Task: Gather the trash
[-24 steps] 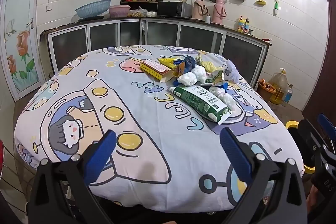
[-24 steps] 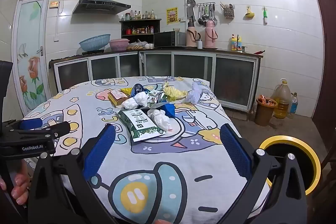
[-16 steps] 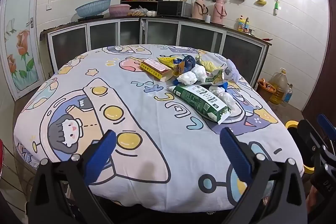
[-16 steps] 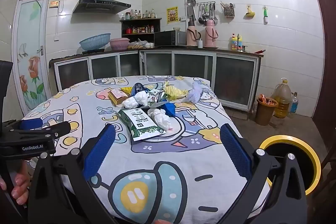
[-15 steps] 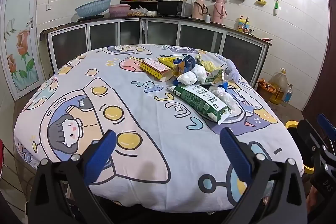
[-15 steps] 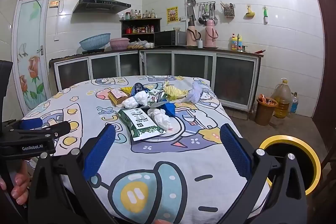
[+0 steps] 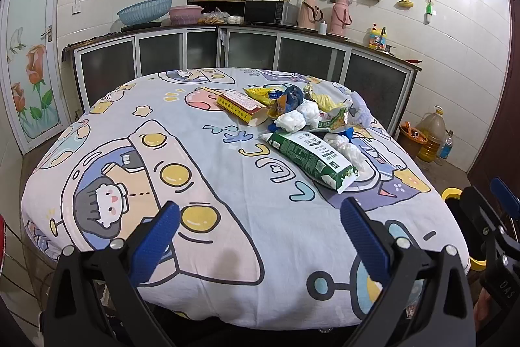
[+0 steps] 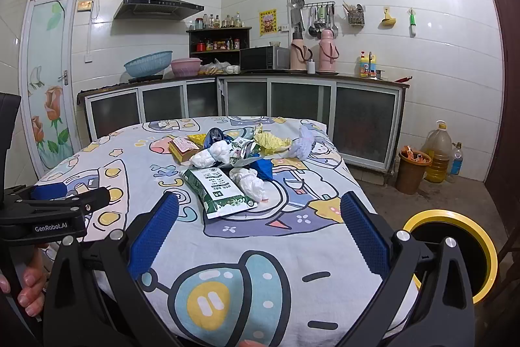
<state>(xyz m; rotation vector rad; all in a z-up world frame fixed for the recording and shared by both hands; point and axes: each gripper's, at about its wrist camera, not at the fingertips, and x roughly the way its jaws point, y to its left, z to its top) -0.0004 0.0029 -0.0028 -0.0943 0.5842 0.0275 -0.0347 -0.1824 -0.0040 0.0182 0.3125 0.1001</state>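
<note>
Toward the far right of the tabletop [image 7: 227, 249], a green-and-white bag [image 7: 308, 156] lies flat, its long axis running diagonally from the far pile toward the near right edge, just beside crumpled white paper [image 7: 344, 148] and in front of a yellow-red box [image 7: 242, 108] and mixed wrappers [image 7: 334, 119]. Bare cartoon-print cloth fills the near and left stretches, open right up to the edges. Both the left tongs [image 7: 260, 236] and right tongs [image 8: 260, 233] hover spread wide and empty above the near edge, with a yellow-rimmed bin [image 8: 455, 252] on the floor at the right.
</note>
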